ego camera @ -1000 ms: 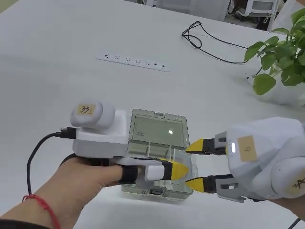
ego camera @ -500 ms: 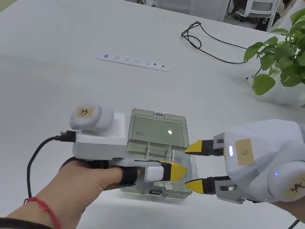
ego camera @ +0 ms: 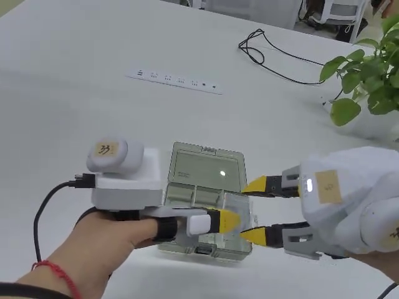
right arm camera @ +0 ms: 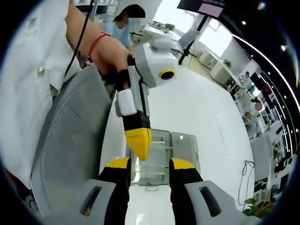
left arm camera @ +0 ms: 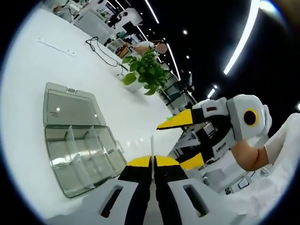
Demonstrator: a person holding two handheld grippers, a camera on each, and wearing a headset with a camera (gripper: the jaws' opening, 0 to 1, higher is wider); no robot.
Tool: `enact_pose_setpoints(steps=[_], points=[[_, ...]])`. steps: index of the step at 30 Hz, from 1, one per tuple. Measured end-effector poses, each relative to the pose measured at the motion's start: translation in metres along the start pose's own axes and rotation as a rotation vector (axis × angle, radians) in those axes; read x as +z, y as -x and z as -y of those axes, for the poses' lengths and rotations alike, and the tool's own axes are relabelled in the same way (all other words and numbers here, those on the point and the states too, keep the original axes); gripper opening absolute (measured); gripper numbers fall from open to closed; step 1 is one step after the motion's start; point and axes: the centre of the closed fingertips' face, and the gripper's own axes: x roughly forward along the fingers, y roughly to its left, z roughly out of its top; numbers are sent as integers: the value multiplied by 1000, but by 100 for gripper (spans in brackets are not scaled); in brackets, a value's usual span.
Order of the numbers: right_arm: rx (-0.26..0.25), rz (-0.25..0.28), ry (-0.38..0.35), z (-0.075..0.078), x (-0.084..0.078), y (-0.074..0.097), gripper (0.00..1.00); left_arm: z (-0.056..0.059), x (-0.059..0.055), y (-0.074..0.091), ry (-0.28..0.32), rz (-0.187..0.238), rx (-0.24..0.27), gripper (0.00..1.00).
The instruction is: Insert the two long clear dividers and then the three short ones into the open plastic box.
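Observation:
The open plastic box (ego camera: 187,198) lies on the white table with its lid (ego camera: 209,165) folded back. Clear dividers stand inside the box (left arm camera: 79,154) and split it into compartments. My left gripper (ego camera: 229,219) is shut on a clear divider (ego camera: 238,205), held above the box's right end. That divider (left arm camera: 151,147) rises edge-on from between the left gripper's (left arm camera: 152,161) jaws. My right gripper (ego camera: 254,210) stands open just right of the box. Its jaws flank the left gripper's (right arm camera: 139,140) yellow tip, which sits just ahead of the right gripper (right arm camera: 150,165).
A white power strip (ego camera: 174,81) lies on the far side of the table. A black cable (ego camera: 268,50) loops at the back right, and a potted plant (ego camera: 368,75) stands at the right edge. A grey mesh chair (right arm camera: 70,140) is behind the left hand.
The left gripper has drawn slightly to the left with the divider still in it. The right gripper has risen a little and stays open beside it.

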Motion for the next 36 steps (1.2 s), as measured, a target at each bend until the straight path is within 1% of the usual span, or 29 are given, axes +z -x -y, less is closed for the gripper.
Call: enact_pose_setpoints(steps=[1,2,3,4,5,6,7,8,9,10,11,12,13,14,15,16,17,18,19,21,22,23,26,27,28,32,36], points=[[5,15,-19,3,2,3,33,0,0,0,-12,-2,-6,0],[11,29,-37,4,3,5,33,1,0,1,-38,-3,-17,0],[33,50,-63,5,5,7,33,4,0,2,-100,-1,-37,0],[41,54,-70,6,6,8,33,4,-1,2,-119,-4,-38,0],[86,67,-86,5,6,11,33,5,-4,3,-152,-18,-39,0],[107,74,-101,5,6,13,32,7,-7,4,-179,-29,-58,0],[121,84,-118,6,7,14,32,9,-8,4,-198,-34,-66,0],[139,93,-131,7,8,15,31,9,-9,5,-233,-41,-72,0],[178,107,-154,5,9,17,30,10,-10,6,-255,-48,-80,0],[205,117,-174,4,11,18,30,13,-9,6,-288,-45,-90,0],[235,138,-195,3,15,19,29,14,-9,7,-304,-45,-94,0],[261,147,-208,1,17,20,28,16,-9,7,-327,-46,-101,0],[296,153,-225,-2,18,20,26,19,-9,8,-377,-45,-115,0],[316,154,-228,-4,19,21,25,21,-9,8,-405,-49,-123,0],[324,150,-232,-4,18,20,24,24,-10,9,-449,-54,-136,0],[337,146,-228,-4,18,19,24,27,-10,9,-490,-47,-144,0],[346,145,-223,-5,18,19,24,30,-11,10,-535,-50,-156,0],[362,142,-216,-7,19,19,23,31,-12,11,-552,-51,-162,0],[386,140,-211,-10,20,19,21,32,-12,11,-559,-52,-163,0],[440,151,-216,-18,23,21,18,36,-10,13,-650,-33,-179,0],[449,151,-218,-19,24,21,17,37,-11,13,-662,-31,-184,0],[462,148,-219,-19,23,21,16,38,-13,14,-640,-42,-192,0],[496,142,-213,-24,22,20,13,40,-15,14,-670,-50,-205,0],[513,143,-211,-27,23,21,12,40,-15,14,-669,-51,-205,0],[519,141,-213,-28,24,20,10,41,-14,14,-673,-50,-207,0],[531,130,-209,-31,23,18,8,42,-13,15,-677,-42,-213,0],[546,133,-211,-33,24,17,5,43,-13,16,-677,-34,-218,0]])
